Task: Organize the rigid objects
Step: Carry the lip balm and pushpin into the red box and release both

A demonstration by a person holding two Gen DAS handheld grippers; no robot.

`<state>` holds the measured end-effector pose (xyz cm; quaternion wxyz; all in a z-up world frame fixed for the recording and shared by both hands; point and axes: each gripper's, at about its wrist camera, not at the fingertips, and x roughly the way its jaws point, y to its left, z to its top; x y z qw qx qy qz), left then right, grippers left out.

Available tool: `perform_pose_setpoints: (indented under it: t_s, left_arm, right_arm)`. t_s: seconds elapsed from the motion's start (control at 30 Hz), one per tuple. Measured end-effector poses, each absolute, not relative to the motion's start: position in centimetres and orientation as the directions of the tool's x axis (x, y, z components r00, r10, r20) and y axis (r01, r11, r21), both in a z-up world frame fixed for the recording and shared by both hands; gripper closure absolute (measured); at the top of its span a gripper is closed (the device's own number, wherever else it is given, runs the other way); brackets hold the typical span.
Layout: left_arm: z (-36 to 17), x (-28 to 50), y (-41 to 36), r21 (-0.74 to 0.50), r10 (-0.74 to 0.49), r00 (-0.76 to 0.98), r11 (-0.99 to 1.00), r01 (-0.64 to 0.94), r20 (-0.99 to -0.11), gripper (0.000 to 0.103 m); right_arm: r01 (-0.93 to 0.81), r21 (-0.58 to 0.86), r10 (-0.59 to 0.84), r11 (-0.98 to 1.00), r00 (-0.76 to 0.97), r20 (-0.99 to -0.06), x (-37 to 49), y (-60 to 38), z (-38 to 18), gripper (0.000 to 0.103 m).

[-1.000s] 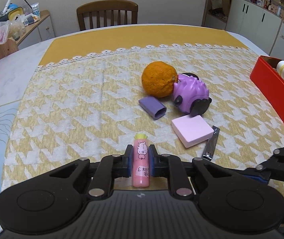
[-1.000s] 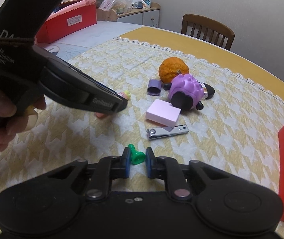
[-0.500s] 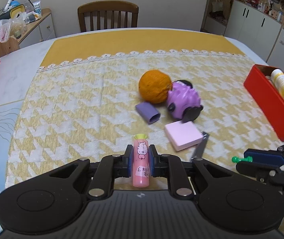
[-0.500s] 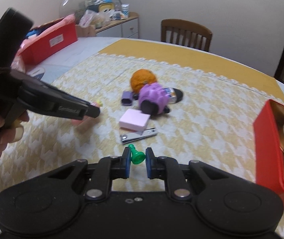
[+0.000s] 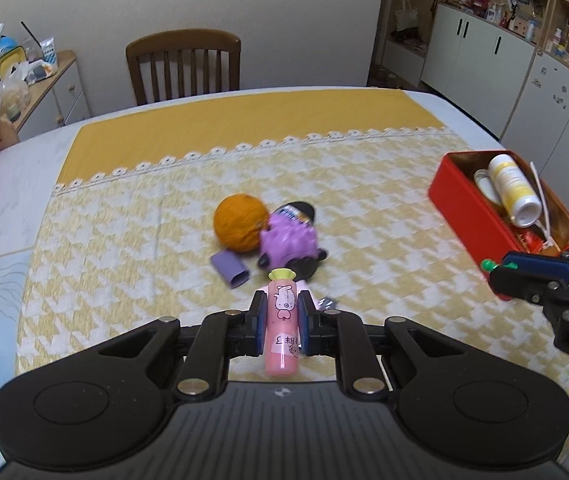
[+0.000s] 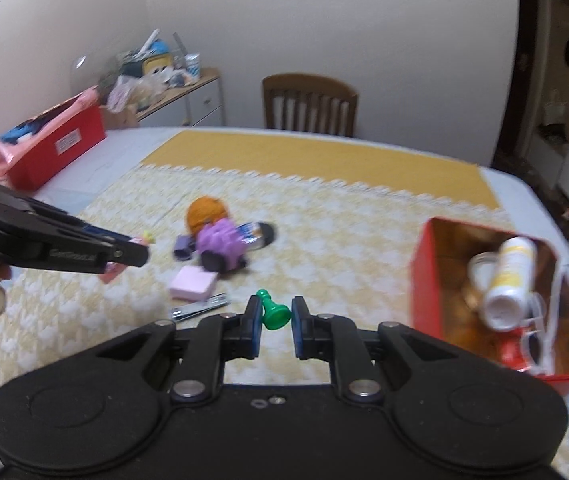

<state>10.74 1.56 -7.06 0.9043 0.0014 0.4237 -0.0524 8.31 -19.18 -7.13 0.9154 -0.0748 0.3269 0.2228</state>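
The left claw (image 5: 280, 322) is clamped on a pink tube (image 5: 281, 324) with a yellow-green cap, held above the table's near edge. The right claw (image 6: 276, 316) pinches a green chess pawn (image 6: 273, 312), lying tilted between its pads, in the air just beside the near left corner of the red tin (image 5: 469, 210).

The red tin sits at the table's right edge, open on top, with a white and yellow bottle (image 6: 510, 280) lying inside along its far right wall; the tin's left half shows bare floor.

Mid-table, an orange (image 5: 240, 222) touches a purple spiky toy (image 5: 289, 240), with a small purple sleeve (image 5: 229, 268) just in front of them. A pink block (image 6: 193, 283) and a nail clipper (image 6: 200, 307) lie nearer the front edge. The yellow patterned cloth (image 5: 364, 208) between this cluster and the tin is open.
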Motion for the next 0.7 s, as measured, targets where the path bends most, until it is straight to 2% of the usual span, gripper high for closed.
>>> perform_pose_setpoints:
  t_s: [0.7]
  left_arm:
    - [-4.1, 12.6, -9.0, -0.087, -0.254, 0.646, 0.956, 0.280, -0.719, 0.087]
  right_arm:
    - [-0.231, 0.001, 0.189, 0.973, 0.797, -0.573, 7.9, -30.3, -5.2, 0.089]
